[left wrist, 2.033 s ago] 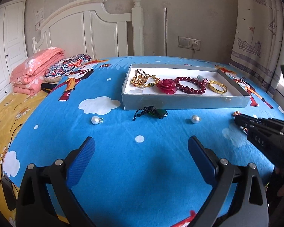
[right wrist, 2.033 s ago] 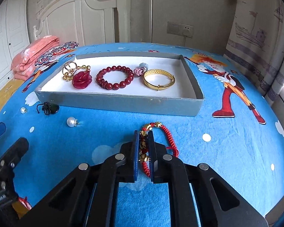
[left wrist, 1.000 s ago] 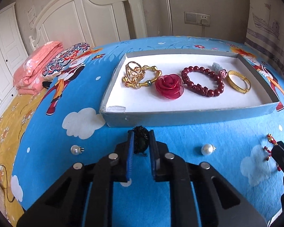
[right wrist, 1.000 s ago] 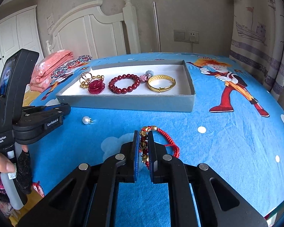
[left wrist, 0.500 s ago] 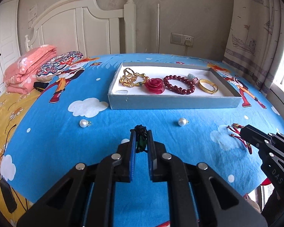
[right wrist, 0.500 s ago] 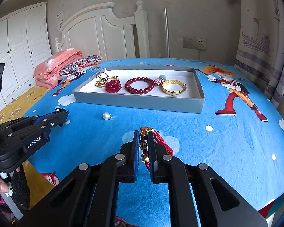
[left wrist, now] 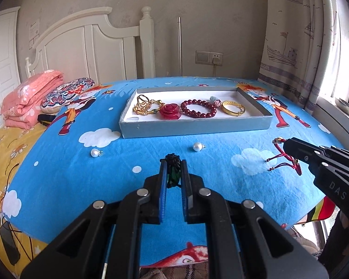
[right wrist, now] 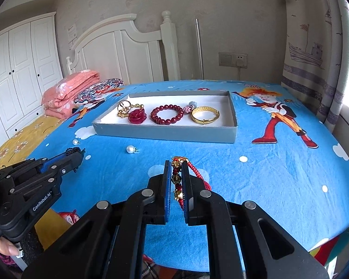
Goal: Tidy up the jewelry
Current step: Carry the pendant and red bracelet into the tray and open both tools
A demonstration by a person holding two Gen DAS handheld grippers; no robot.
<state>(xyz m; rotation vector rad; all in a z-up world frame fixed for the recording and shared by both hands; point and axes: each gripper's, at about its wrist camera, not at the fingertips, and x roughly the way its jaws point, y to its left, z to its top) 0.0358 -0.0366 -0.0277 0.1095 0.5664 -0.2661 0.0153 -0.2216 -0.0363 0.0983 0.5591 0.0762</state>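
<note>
Both grips are loaded, so we have two pieces in the air at once. Our left gripper (left wrist: 173, 174) is pressed together on the green pendant with its black cord (left wrist: 172, 171), held above the blue sheet (left wrist: 81, 174) short of the tray. Our right gripper (right wrist: 176, 179) is pinching the red cord bracelet (right wrist: 178, 176) with its gold beads, and the loose tails dangle below the fingers in the left wrist view.

The grey tray (left wrist: 195, 129) sits ahead on the bed, already carrying the gold chain piece (left wrist: 144, 107), the red rose (left wrist: 170, 111), the dark red bead bracelet (left wrist: 199, 108) and the gold bangle (left wrist: 233, 111). Two pearls (left wrist: 197, 146) lie on the sheet in front of the tray's near wall.

The step, as we read it, is to carry both pieces into the tray. To do it well we should clear that near wall with room to spare — those hanging red tails could catch on its edge. We should aim for bare white floor: the strip behind the row looks open, and the right end beyond the bangle too. Let each piece touch down before the fingers spread, one hand at a time, so nothing lands on its neighbours.
</note>
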